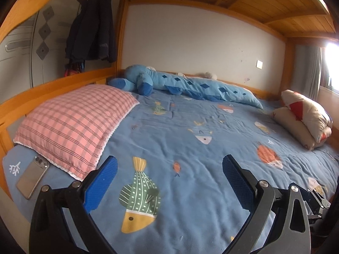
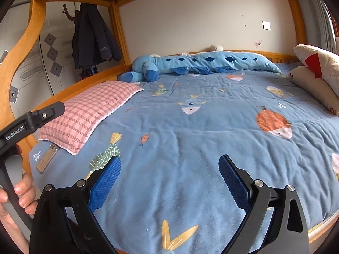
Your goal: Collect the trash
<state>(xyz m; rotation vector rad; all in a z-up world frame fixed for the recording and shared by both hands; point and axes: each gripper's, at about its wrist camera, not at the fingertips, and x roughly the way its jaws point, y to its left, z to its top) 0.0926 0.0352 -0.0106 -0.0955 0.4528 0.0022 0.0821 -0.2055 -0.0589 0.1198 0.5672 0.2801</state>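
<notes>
No trash shows in either view. My left gripper (image 1: 169, 165) hangs open over the near edge of a blue fish-print bedspread (image 1: 190, 148), nothing between its blue pads. My right gripper (image 2: 169, 163) is open too, above the same bedspread (image 2: 201, 127), and holds nothing. In the right wrist view the left gripper's black body (image 2: 31, 118) juts in at the left, gripped by a person's hand (image 2: 21, 192). A phone (image 1: 32, 176) lies face down by the pillow's near corner, also visible as the phone (image 2: 47, 158) in the right wrist view.
A pink plaid pillow (image 1: 72, 124) lies at the bed's left. A long blue plush toy (image 1: 190, 82) runs along the far wall. Folded cream-and-red bedding (image 1: 305, 116) sits at the right. The wooden bunk frame (image 1: 53, 84) and hanging dark jackets (image 1: 93, 25) stand at the left.
</notes>
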